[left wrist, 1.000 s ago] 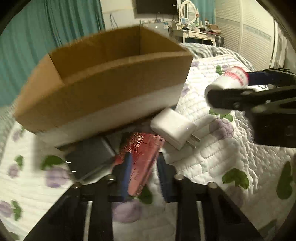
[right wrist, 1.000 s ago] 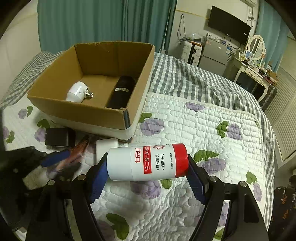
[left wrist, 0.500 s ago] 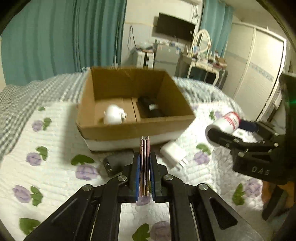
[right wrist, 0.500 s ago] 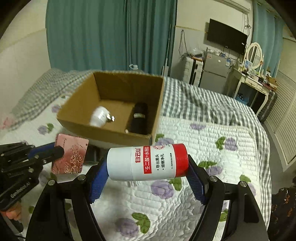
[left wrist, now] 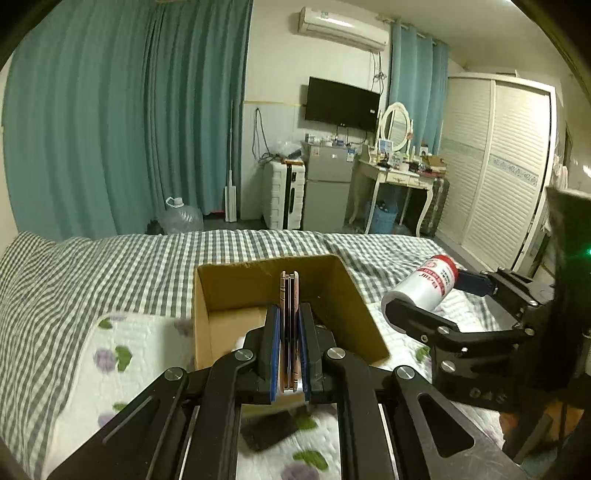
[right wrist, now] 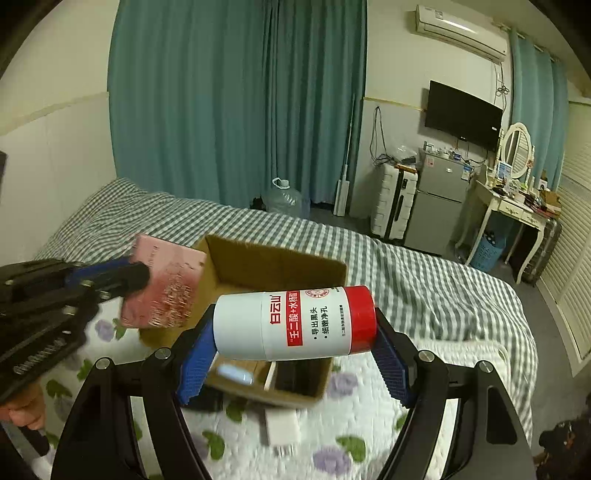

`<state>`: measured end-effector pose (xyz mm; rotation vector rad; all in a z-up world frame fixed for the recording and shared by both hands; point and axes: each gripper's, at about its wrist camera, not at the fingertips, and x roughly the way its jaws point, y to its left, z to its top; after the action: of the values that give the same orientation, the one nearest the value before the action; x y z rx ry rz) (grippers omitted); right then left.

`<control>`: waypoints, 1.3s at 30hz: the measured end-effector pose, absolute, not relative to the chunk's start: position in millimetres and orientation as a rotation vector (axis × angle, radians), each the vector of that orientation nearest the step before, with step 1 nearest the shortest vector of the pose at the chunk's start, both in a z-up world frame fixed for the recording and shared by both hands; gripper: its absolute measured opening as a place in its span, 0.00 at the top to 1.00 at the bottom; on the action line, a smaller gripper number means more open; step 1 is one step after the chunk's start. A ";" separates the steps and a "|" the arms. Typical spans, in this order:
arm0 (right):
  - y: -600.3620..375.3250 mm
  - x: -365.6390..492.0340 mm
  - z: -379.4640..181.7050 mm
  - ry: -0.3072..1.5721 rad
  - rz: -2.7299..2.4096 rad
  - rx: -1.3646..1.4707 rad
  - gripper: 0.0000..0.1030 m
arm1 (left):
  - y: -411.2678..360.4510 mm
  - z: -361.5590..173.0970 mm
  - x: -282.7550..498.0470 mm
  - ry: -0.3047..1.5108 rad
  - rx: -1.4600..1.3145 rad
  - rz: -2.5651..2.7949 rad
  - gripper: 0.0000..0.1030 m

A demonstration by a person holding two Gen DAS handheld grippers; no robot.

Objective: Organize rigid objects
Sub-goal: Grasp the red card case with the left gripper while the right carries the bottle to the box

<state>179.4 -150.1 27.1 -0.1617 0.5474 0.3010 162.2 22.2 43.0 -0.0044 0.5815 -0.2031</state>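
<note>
Teal curtains (left wrist: 122, 122) hang across the far wall, with a white air conditioner (left wrist: 343, 27) mounted high beside them and a black television (left wrist: 341, 104) lower on the same wall. Below the television stand a white suitcase (left wrist: 283, 195), a small grey fridge (left wrist: 327, 192) and a white dressing table (left wrist: 397, 177) with an oval mirror (left wrist: 394, 126), next to a louvred wardrobe (left wrist: 495, 166). A clear water jug (right wrist: 284, 199) sits on the floor beyond the bed (left wrist: 74, 266), which wears a grey checked sheet under a white quilt (right wrist: 373, 435) printed with purple flowers.

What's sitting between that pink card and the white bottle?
In the right wrist view, the open cardboard box lies between the pink card and the white bottle, lower and farther back.
</note>
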 end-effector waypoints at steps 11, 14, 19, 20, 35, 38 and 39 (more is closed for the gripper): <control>-133.8 267.4 -17.7 0.596 0.291 -0.273 0.26 | 28.5 -35.5 272.1 0.713 0.067 -0.183 0.91; -133.0 283.1 -25.9 0.610 0.301 -0.277 0.26 | 31.5 -45.6 280.2 0.721 0.056 -0.189 0.91; -135.8 287.3 -34.1 0.640 0.326 -0.245 0.26 | 35.0 -53.2 283.5 0.741 0.052 -0.170 0.88; -136.5 284.3 -34.4 0.641 0.325 -0.242 0.26 | 37.1 -51.2 281.5 0.744 0.040 -0.164 0.88; -108.0 259.0 -52.1 0.698 0.382 -0.219 0.25 | 71.1 -9.3 217.6 0.663 0.004 -0.068 0.51; -96.0 262.7 -67.5 0.734 0.387 -0.248 0.25 | 75.1 -16.8 209.7 0.669 0.008 -0.044 0.51; -94.0 263.7 -71.6 0.742 0.387 -0.252 0.26 | 75.0 -20.3 207.4 0.674 0.012 -0.039 0.51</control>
<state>263.7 -94.0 -71.6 -0.2517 0.7418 0.3872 207.4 75.0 -20.3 0.0117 0.6735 -0.0390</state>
